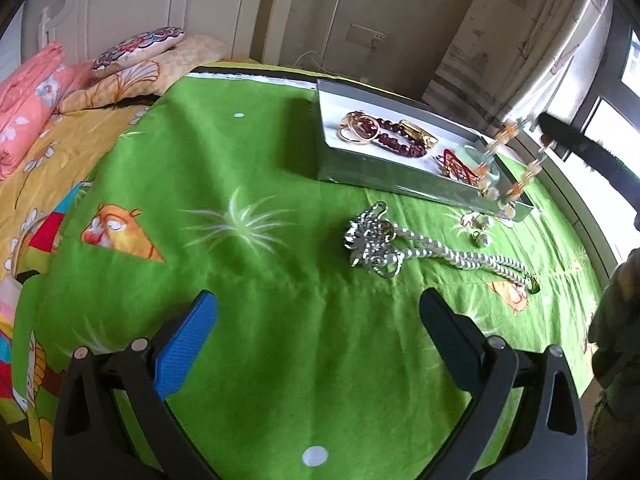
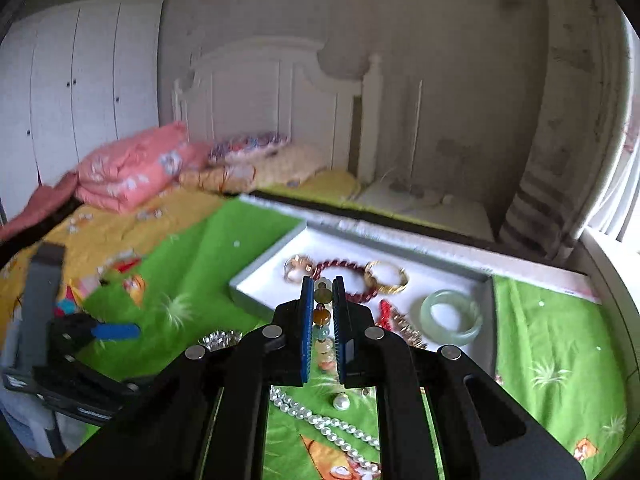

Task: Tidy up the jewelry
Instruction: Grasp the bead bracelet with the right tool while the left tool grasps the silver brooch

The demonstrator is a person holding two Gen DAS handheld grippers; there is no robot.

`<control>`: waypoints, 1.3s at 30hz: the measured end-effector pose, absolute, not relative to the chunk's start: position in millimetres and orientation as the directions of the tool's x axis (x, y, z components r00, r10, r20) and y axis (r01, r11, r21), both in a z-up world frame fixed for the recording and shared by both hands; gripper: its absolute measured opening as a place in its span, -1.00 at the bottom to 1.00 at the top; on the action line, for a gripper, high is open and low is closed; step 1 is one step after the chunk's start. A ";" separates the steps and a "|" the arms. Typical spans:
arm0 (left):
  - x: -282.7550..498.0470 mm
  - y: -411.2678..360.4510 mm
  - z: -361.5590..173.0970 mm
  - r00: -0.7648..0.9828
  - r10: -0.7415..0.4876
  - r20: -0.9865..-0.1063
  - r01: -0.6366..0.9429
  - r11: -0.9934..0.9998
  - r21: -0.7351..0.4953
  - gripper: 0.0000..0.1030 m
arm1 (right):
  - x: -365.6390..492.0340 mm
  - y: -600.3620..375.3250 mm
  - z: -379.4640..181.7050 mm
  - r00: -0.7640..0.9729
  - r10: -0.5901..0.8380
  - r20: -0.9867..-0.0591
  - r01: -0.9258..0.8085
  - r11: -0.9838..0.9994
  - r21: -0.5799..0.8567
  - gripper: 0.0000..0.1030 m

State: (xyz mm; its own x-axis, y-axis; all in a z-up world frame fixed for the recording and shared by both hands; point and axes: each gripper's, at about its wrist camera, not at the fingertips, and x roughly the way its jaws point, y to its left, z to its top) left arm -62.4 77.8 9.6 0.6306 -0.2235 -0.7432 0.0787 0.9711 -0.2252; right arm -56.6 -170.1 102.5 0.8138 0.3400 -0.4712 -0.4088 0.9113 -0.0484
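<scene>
The right gripper (image 2: 322,292) is raised above the tray (image 2: 256,276), fingers pinched on the bead bracelet (image 2: 322,320); the left gripper (image 1: 316,312) fingers are spread, empty.

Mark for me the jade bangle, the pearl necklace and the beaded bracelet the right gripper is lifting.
jade bangle (image 2: 451,317), right wrist view, on its pale green ring.
pearl necklace (image 1: 452,254), left wrist view, on the doubled strand.
beaded bracelet (image 2: 322,316), right wrist view, on an amber bead between the right gripper (image 2: 322,292) pads.

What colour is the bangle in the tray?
Pale translucent green bangle, clearest in the right wrist view.
</scene>
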 end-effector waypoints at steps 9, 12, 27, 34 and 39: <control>-38.2 56.2 16.4 0.629 -0.234 -0.741 0.101 0.970 -0.221 0.88 | -78.3 -200.5 109.6 0.834 0.335 -0.438 -0.383 0.924 -0.022 -0.81; -23.9 42.3 12.6 0.616 -0.218 -0.757 0.115 0.976 -0.187 0.75 | -82.8 -209.5 107.3 0.836 0.334 -0.435 -0.375 0.927 -0.008 -0.81; -32.7 23.0 23.1 0.670 -0.186 -0.718 0.183 0.980 -0.082 -0.79 | -91.9 -248.8 108.8 0.854 0.317 -0.413 -0.326 0.944 0.049 -0.81; -33.2 31.3 22.8 0.688 -0.186 -0.702 0.149 0.982 -0.114 0.53 | -92.9 -247.9 108.3 0.847 0.328 -0.419 -0.336 0.940 0.057 -0.81; -14.1 26.5 7.9 0.617 -0.198 -0.762 0.178 0.978 -0.110 0.05 | -91.0 -244.1 104.4 0.839 0.335 -0.430 -0.344 0.937 0.058 -0.81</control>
